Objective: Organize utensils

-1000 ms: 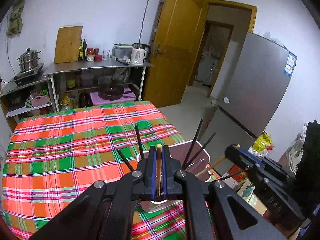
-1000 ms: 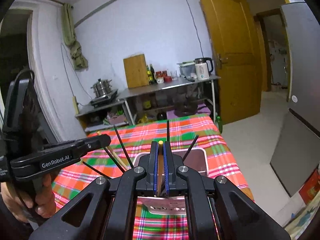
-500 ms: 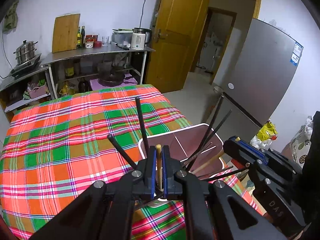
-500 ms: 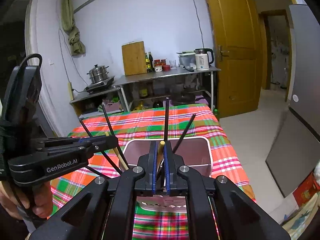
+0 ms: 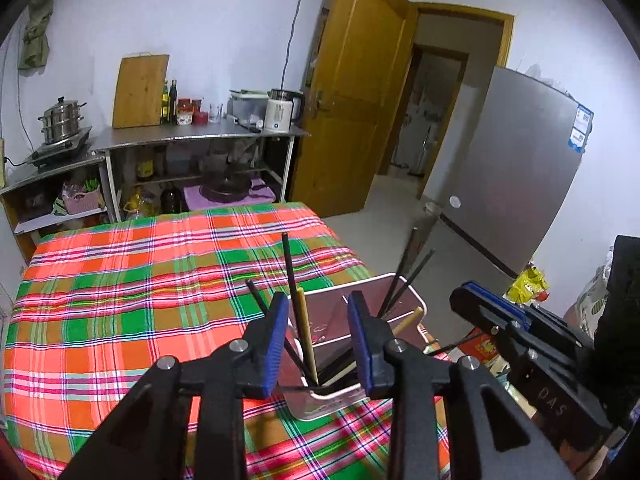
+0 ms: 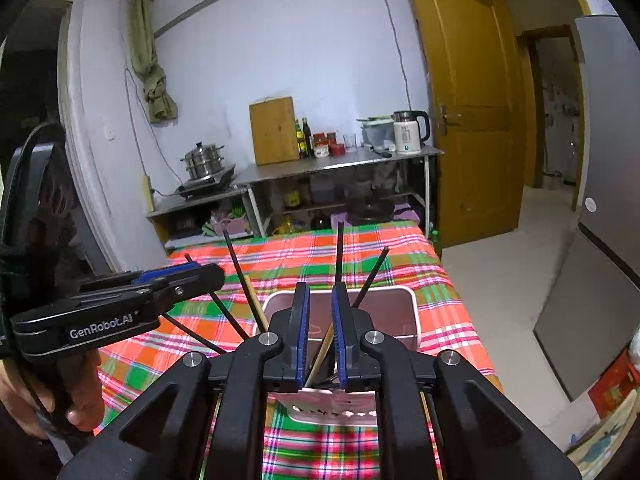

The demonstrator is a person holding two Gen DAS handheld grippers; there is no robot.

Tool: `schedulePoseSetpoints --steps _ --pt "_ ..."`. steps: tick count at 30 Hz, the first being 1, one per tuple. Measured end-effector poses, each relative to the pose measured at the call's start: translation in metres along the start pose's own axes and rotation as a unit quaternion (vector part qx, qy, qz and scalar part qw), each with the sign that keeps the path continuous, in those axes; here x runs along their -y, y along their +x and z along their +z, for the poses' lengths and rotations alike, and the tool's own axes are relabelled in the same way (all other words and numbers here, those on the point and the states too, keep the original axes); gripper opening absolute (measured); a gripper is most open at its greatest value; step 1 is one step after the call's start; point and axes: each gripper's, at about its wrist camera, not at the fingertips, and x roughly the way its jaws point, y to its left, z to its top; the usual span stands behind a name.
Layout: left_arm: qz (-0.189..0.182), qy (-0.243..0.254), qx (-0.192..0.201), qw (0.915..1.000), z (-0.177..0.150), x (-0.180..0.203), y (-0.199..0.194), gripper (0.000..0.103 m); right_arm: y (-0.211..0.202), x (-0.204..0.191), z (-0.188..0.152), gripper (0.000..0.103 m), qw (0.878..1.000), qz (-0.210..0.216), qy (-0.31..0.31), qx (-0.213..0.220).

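Now my left gripper [image 5: 318, 338] and right gripper [image 6: 320, 330] gape, chopsticks [image 5: 306, 336] dropped in holder [image 6: 414, 312] (pinkish); next, withdraw upward.

One pink holder [image 6: 412, 312], two claws

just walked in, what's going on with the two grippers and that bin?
A person is dropping chopsticks into the pink utensil bin on the plaid tablecloth. The left gripper is open, a wooden chopstick standing loose in the bin between its fingers. The right gripper is open too, above another wooden chopstick. Black chopsticks lean inside.
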Motion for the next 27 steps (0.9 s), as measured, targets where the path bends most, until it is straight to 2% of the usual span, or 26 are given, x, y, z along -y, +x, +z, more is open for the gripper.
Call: schedulePoseSetpoints --steps 9,20,27 --pt "0.004 0.014 0.033 0.9994 -0.036 0.006 -0.035 0.041 -0.026 0.001 -0.019 0.013 1.0 0.001 0.003 0.013" --pt "0.026 0.024 0.04 0.9986 -0.095 0.006 -0.034 0.042 -0.033 -0.009 -0.066 0.015 1.0 0.0 -0.01 -0.006" --pt "0.037 0.009 0.04 0.9984 -0.129 0.003 -0.03 0.044 -0.036 -0.01 -0.098 0.019 1.0 -0.009 -0.01 -0.017"
